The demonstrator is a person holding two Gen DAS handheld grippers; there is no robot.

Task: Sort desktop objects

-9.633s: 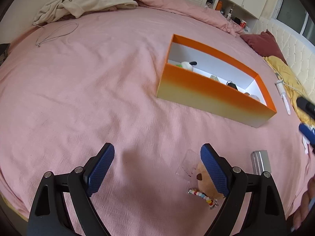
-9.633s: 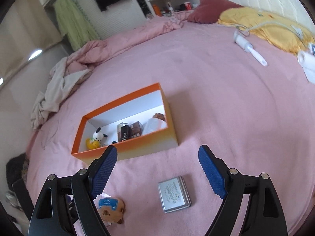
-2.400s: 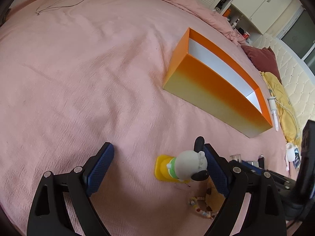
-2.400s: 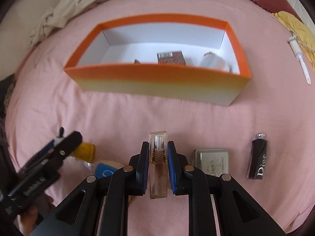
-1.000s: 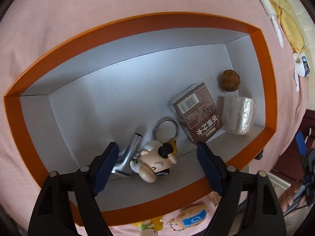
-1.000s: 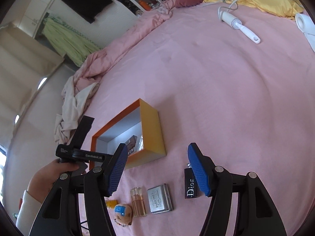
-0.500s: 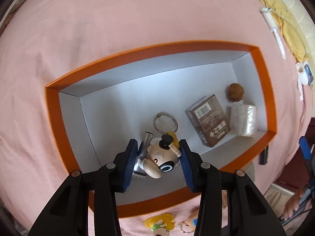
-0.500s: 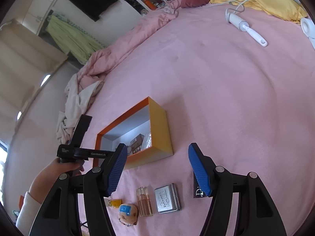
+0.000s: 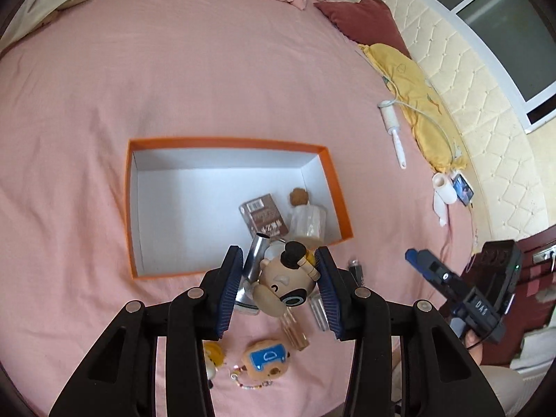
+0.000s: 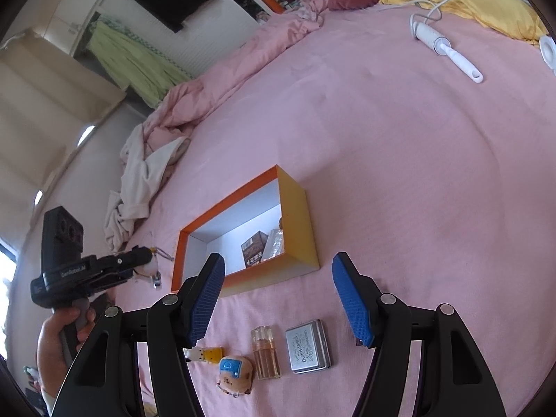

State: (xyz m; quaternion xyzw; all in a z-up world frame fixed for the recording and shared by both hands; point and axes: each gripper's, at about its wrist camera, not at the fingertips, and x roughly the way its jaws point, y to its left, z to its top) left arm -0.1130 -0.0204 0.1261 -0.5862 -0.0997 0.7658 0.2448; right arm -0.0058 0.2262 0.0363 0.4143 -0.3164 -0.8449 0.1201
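the left gripper [image 9: 279, 290] is clamped on a small cartoon figurine [image 9: 285, 279] with a metal clip [image 9: 252, 269] hanging beside it, holding both in the air above the near edge of the orange box [image 9: 342, 205] on the pink bedspread [image 9: 208, 69]. inside the box lie a brown packet [image 9: 264, 215], a clear wrapped roll [image 9: 307, 224] and a small brown ball [image 9: 298, 196]. the right gripper [image 10: 278, 302] hangs with its jaws wide and nothing between them, above a perfume bottle [image 10: 266, 352], a silver tin [image 10: 307, 345] and a plush keychain [image 10: 234, 370] laid in a row near the box.
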